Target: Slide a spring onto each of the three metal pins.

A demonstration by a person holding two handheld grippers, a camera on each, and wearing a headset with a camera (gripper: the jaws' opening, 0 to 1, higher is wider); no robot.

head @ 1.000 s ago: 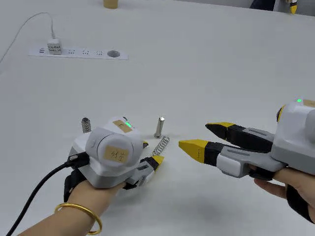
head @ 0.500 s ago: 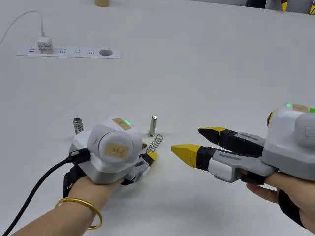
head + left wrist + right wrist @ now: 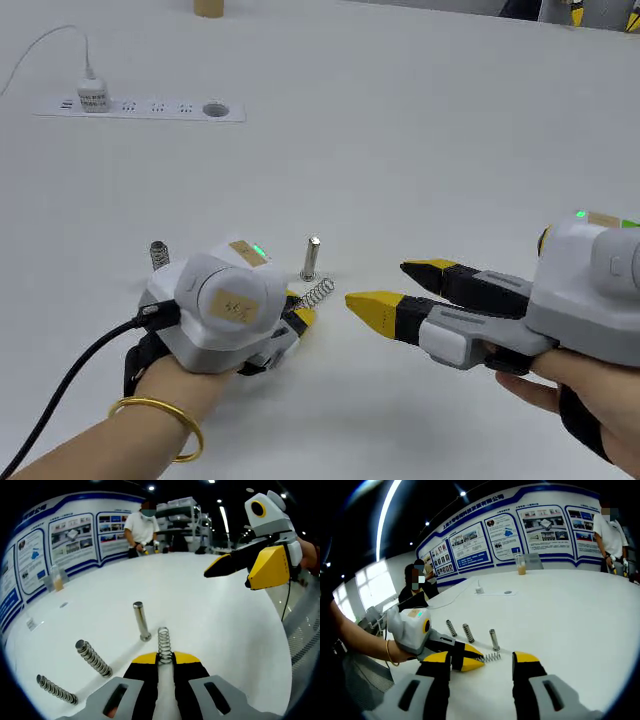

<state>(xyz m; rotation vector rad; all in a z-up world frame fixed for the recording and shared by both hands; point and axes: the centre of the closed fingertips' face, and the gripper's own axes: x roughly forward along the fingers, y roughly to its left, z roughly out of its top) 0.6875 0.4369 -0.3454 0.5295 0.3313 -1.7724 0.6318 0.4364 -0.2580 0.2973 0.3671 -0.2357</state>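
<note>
step: last spring | L gripper point(image 3: 165, 658) clamped on spring point(image 3: 163, 639), lower centre | bare pin point(image 3: 141, 621) just upper-left of it | R gripper point(image 3: 393, 284) jaws apart | next: align spring over pin top

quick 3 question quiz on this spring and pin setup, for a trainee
1. True or false: the left gripper is shut on a spring.
2. Besides the bare pin, how many other pins already wear a spring? A) none B) two C) three
3. Fill in: the right gripper has its jaws ____.
Key: 1 true; 2 B; 3 open.
</note>
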